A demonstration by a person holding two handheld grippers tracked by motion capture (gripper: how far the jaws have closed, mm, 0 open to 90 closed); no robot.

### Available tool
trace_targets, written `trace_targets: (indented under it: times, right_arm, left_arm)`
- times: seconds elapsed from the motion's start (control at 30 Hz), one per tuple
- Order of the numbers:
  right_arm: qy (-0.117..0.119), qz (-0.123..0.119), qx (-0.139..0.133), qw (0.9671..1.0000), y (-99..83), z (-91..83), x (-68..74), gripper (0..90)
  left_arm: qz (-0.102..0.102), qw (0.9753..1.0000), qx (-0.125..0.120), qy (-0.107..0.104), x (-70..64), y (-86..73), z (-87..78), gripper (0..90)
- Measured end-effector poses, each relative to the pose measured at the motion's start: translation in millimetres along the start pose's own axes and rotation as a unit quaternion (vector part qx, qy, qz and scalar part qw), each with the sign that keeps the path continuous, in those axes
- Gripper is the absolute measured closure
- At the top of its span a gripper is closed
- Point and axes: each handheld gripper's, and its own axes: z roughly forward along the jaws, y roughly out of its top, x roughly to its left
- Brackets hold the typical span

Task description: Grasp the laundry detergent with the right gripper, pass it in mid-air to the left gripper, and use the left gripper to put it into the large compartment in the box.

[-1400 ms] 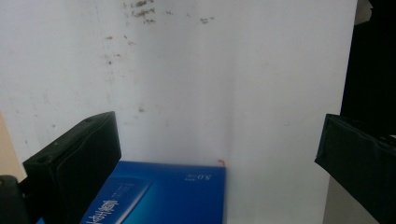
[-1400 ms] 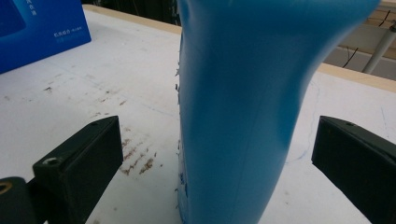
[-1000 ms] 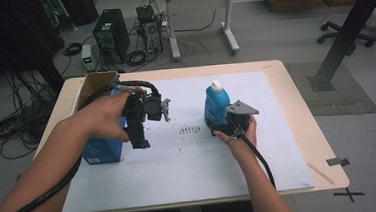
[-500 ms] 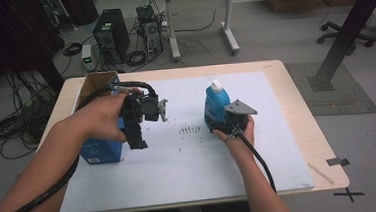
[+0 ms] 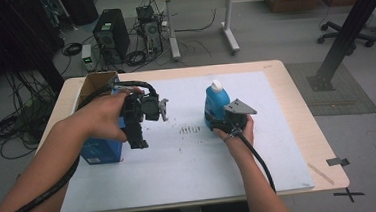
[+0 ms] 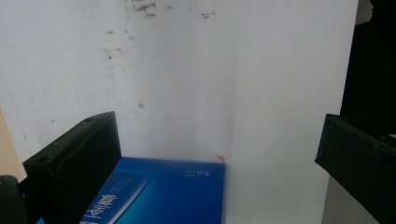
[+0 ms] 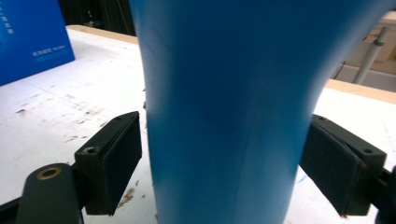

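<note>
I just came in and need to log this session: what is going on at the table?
A person works with two handheld grippers over a white-covered table. The right gripper has its jaws on either side of an upright blue plastic bottle with a white cap; whether they press it is unclear. The left gripper hangs open above a blue cardboard box, holding nothing.

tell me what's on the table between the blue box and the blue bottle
Nothing stands between the blue box and the blue bottle: the high view shows bare white sheet with a patch of dark smudges.
</note>
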Motion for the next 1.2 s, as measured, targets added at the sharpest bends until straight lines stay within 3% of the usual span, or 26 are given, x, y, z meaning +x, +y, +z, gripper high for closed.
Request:
trace_targets:
  times: [0.63, 0.83, 1.2]
  right_arm:
    - [-0.002, -0.014, 0.01, 0.9998, -2.0, 6.0, 1.2, 31.6]
    - [0.002, -0.018, 0.006, 0.9998, -2.1, 6.9, 3.2, 40.5]
    - [0.004, -0.003, 0.003, 1.0, -2.5, 7.2, 2.9, 43.6]
  left_arm:
    - [0.005, 1.0, -0.002, -0.004, 0.1, 0.2, 2.7, 0.2]
    - [0.002, 1.0, -0.004, -0.002, 0.9, 0.7, 0.8, 0.2]
    - [0.002, 1.0, -0.007, 0.0, -0.6, 1.1, -1.0, 0.2]
